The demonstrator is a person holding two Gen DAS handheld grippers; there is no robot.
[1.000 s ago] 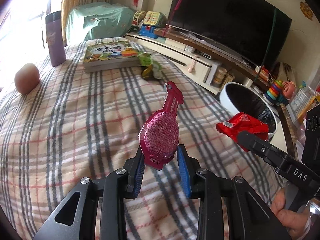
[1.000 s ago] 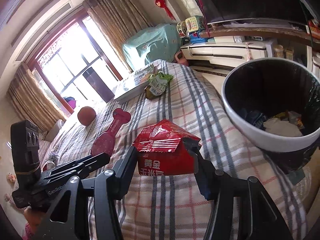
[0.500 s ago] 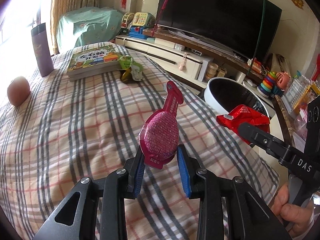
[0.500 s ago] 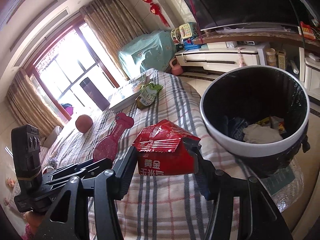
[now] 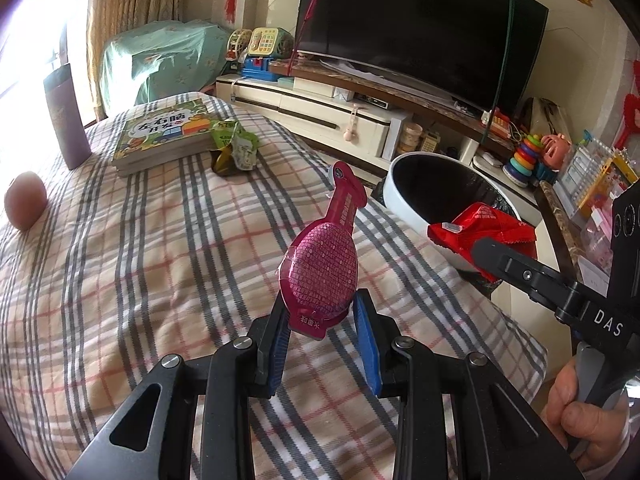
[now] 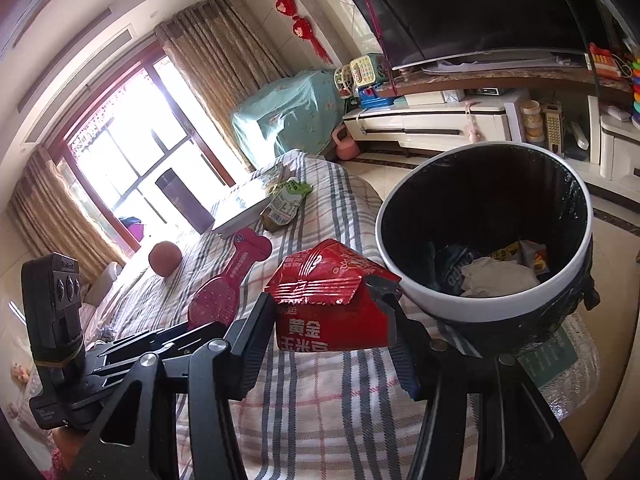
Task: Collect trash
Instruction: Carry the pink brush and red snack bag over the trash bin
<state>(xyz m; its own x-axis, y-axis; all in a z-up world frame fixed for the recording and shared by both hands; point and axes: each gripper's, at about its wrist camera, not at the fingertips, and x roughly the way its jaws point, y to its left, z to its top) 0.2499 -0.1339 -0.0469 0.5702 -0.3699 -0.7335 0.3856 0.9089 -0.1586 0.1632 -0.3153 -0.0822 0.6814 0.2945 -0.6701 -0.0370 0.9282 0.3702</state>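
Two pieces of trash are in hand and on their way to the bin: a magenta bottle-shaped wrapper [image 5: 320, 268] stands upright in the left gripper [image 5: 323, 334], pinched by its bottom edge between the blue pads, while a crumpled red snack packet [image 6: 334, 300] is clamped across its width between the fingers of the right gripper [image 6: 332, 344]. Both are lifted clear of the plaid-covered table [image 5: 160, 260], near its edge on the bin's side. The white-rimmed trash bin [image 6: 408, 280] stands on the floor just beyond that edge, black-lined and already holding several scraps, including pale crumpled paper and coloured wrappers; the red packet hangs just short of its rim, not yet over the opening, and the magenta wrapper is a little farther back over the cloth. By appearances the job is partly done: some litter is binned, two pieces are about to be dropped, and at least one more waits, a green snack pouch [image 5: 234, 152] lying toward the table's far end, touching a children's book [image 5: 164, 136]. A dark tumbler [image 5: 66, 116] at the far corner and a reddish round fruit [image 5: 25, 206] near the window-side edge look like keepers rather than trash.
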